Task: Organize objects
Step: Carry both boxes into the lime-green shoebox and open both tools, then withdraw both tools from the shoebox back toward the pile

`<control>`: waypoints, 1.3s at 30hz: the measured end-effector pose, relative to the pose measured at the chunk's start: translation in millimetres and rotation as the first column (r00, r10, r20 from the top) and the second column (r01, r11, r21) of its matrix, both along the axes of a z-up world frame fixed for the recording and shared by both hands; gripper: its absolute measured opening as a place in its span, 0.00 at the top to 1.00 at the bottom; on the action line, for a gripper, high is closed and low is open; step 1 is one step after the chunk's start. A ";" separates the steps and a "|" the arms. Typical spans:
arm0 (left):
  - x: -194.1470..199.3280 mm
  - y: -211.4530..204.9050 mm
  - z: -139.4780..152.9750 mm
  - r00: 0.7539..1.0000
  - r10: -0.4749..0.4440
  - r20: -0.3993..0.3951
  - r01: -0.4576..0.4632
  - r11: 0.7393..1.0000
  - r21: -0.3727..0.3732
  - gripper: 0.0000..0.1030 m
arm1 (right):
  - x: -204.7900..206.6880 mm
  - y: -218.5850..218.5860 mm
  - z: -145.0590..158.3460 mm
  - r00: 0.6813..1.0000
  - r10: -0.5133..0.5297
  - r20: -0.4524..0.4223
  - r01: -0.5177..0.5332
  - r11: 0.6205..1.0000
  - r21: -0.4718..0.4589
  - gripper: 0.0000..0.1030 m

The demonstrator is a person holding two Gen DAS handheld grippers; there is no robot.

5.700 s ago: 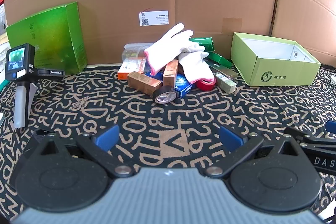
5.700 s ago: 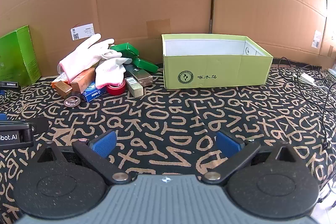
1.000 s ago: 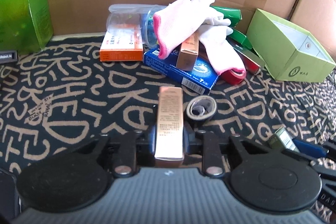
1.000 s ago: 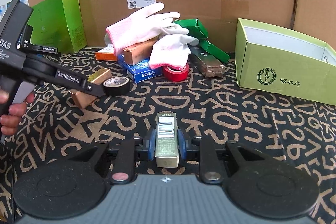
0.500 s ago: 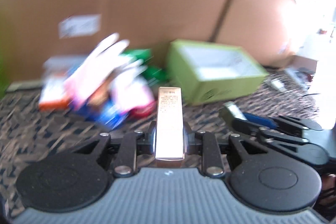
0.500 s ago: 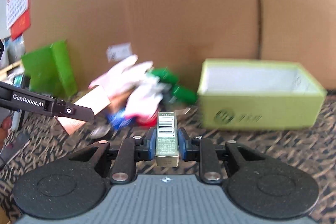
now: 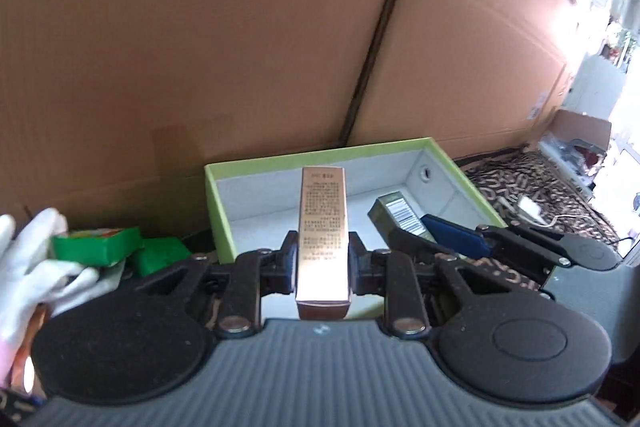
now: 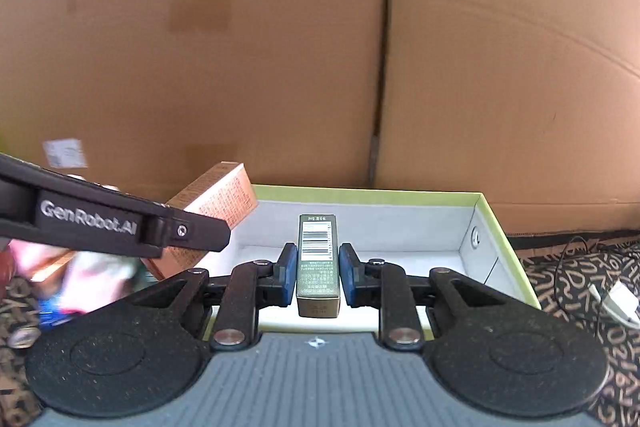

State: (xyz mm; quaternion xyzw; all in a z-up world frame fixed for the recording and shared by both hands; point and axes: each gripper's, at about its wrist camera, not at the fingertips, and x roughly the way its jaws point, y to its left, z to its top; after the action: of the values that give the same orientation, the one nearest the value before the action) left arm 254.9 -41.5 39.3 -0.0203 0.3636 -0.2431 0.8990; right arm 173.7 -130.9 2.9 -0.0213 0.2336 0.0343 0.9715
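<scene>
My left gripper point(image 7: 322, 259) is shut on a long copper-coloured box point(image 7: 323, 227), which hangs over the open light-green box point(image 7: 256, 163) with a white inside. My right gripper point(image 8: 318, 273) is shut on a slim olive-green box with a barcode point(image 8: 318, 255), held over the same light-green box point(image 8: 492, 223). In the left wrist view the right gripper point(image 7: 404, 223) reaches in from the right with the olive box point(image 7: 396, 213). In the right wrist view the left gripper's arm point(image 8: 112, 227) crosses at the left with the copper box point(image 8: 216, 203).
Tall cardboard walls point(image 7: 240, 47) stand right behind the green box. To its left lie small green boxes point(image 7: 96, 245) and a white glove point(image 7: 28, 267). A black cloth with tan letters point(image 8: 580, 267) covers the table, with a white cable and plug point(image 8: 616, 299) at the right.
Both grippers have risen and swung right from the pile of objects to above the light-green box. Each still holds its box.
</scene>
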 end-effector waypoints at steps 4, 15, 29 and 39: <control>39.1 -11.2 -27.3 0.997 0.029 -0.075 -0.027 0.999 0.021 0.77 | 42.0 -11.4 -20.0 0.996 -0.007 -0.085 0.008 1.000 0.009 0.75; 62.8 -19.6 -54.6 0.999 0.017 -0.040 -0.016 1.000 0.017 0.42 | 86.2 -10.0 -59.0 0.982 0.003 -0.189 -0.004 1.000 -0.005 0.75; -15.8 6.6 -6.6 0.992 0.048 0.115 -0.040 0.997 -0.066 0.00 | 16.5 1.9 -27.1 1.000 -0.009 -0.021 0.009 1.000 0.011 0.23; -138.4 97.9 -0.9 0.970 0.156 0.189 -0.154 0.988 -0.026 0.00 | -78.9 36.2 -25.0 0.993 0.056 0.106 -0.063 0.996 0.063 0.19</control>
State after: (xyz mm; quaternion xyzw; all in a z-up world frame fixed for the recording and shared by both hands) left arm 116.5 56.4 38.4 -0.0304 0.2720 -0.1751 0.9458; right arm 94.8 -94.7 -22.1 0.0021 0.1805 0.0696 0.9811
